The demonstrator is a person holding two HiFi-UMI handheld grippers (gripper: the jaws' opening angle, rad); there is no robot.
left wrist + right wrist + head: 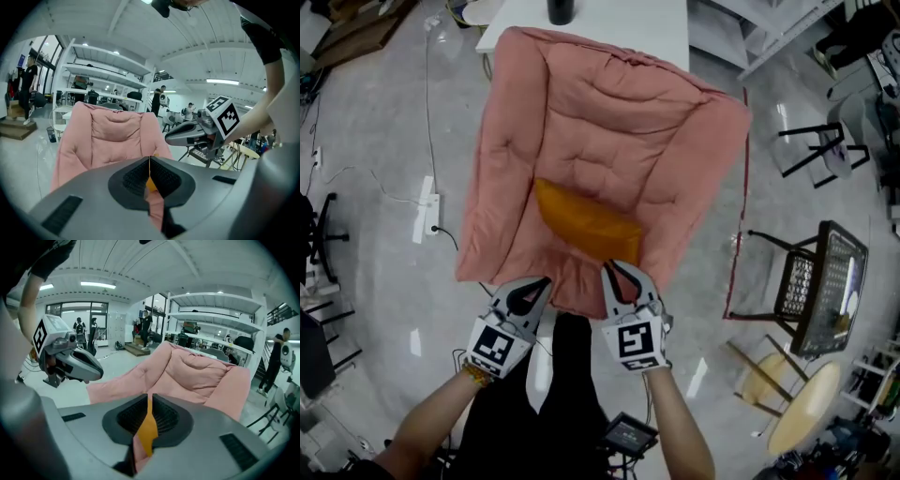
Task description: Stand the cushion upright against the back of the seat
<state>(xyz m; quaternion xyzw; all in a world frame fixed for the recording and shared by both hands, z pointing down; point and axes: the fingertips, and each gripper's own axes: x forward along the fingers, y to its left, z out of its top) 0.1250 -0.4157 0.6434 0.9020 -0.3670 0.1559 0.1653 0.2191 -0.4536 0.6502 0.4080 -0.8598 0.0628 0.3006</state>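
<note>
A pink padded chair [609,141] fills the middle of the head view. An orange cushion [586,225] lies flat on its seat, towards the front edge. My left gripper [546,281] is shut and empty at the seat's front edge, left of the cushion's near side. My right gripper [607,268] is shut too, its tip at the cushion's near edge; whether it touches I cannot tell. In the left gripper view the chair [110,136] stands ahead with the right gripper [168,137] beside it. In the right gripper view a sliver of the cushion [148,430] shows through the slit between the jaws.
A white table [619,23] with a black cylinder [560,11] stands behind the chair. A power strip [427,208] and cables lie on the floor at left. A black mesh chair [820,286] and a round wooden stool [806,408] stand at right. People and shelving [220,333] are in the background.
</note>
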